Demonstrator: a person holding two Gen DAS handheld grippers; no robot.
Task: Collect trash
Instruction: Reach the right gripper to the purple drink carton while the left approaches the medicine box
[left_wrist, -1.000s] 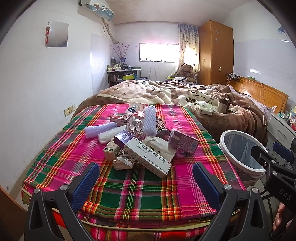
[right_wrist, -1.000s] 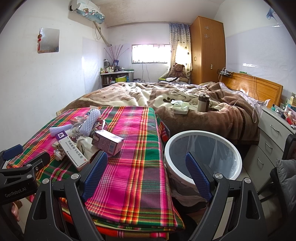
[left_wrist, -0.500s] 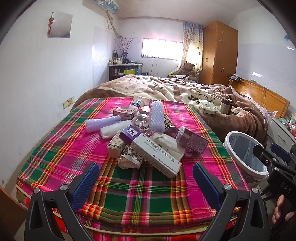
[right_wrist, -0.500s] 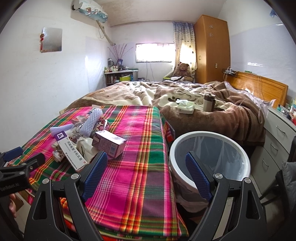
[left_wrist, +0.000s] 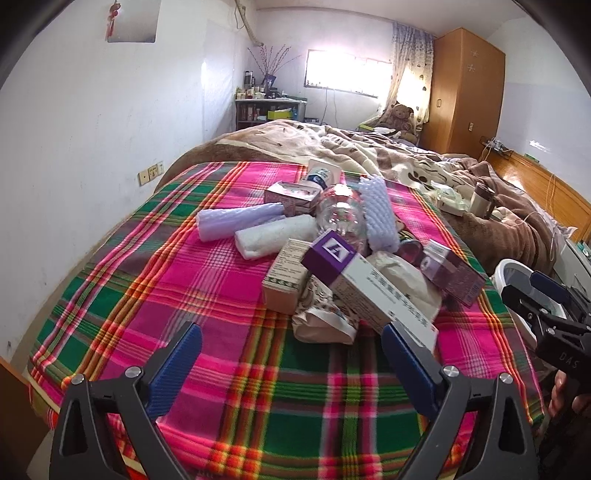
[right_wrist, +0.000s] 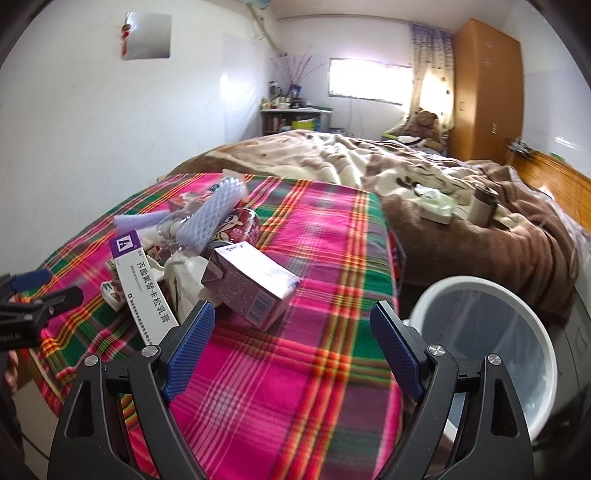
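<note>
Here the trash sits heaped on a plaid blanket of pink, green and orange. Frontmost is a long white medicine box with a purple end, lying across a crumpled paper wrapper. At its 9 o'clock is a small beige carton; at 3 o'clock a mauve patterned box. Behind them lie a clear plastic bottle, a lilac foam net sleeve and 2 foam rolls, 1 lilac and 1 white.

The left gripper has just been closing slightly, yet its jaws stand wide with only blanket between them. The right gripper is likewise spread and empty.

At 3 o'clock of the blanket stands a white-rimmed bin, partly cut off by the right gripper's frame. Items beneath the pile are hidden; the box lettering is too small to read.
</note>
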